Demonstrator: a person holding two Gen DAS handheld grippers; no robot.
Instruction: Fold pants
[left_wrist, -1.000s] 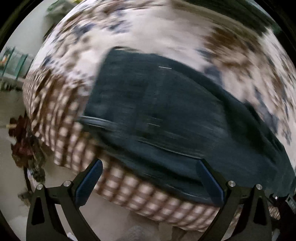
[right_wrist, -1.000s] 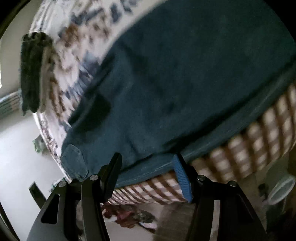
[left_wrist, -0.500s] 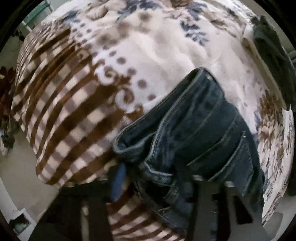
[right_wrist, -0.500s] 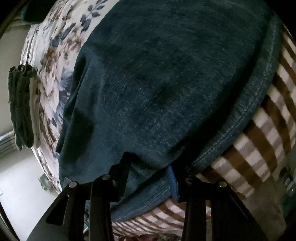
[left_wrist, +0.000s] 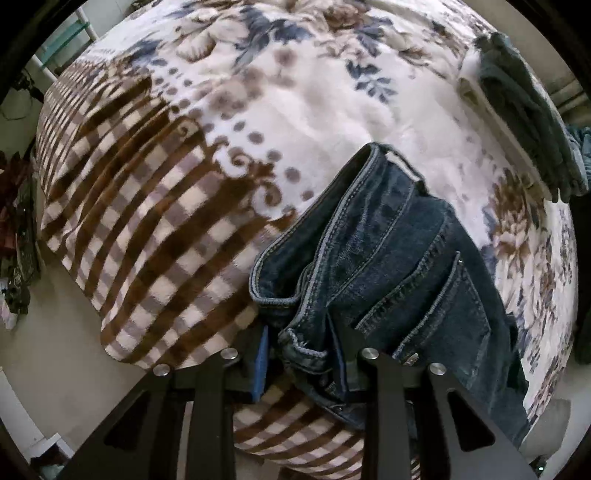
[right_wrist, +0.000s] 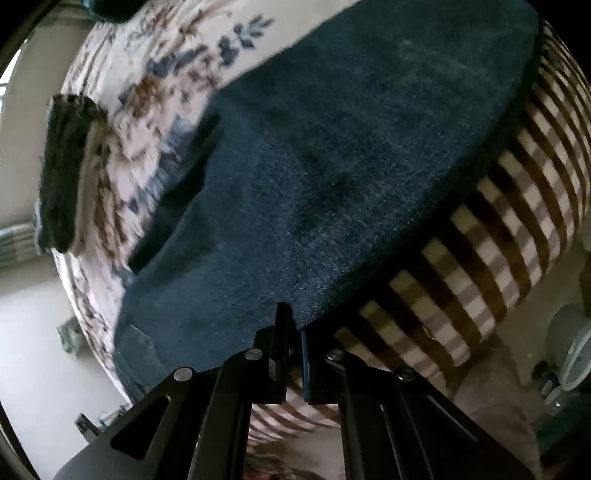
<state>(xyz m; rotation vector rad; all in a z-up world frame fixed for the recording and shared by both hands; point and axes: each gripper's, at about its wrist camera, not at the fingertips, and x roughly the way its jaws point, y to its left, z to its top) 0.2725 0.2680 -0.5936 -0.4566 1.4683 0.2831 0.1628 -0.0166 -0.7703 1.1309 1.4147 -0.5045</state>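
Closed both since a second ago — left gripper (left_wrist: 303, 354) pinching jeans (left_wrist: 388, 266) waistband, right gripper (right_wrist: 293, 332) pinching leg fabric, at blanket (left_wrist: 155, 221) near edge. Grasp step; next, lift and fold over evenly.

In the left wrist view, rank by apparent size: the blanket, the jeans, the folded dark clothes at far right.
1. blanket
2. jeans
3. folded dark clothes, though they lie farther away, so true size is unsure.
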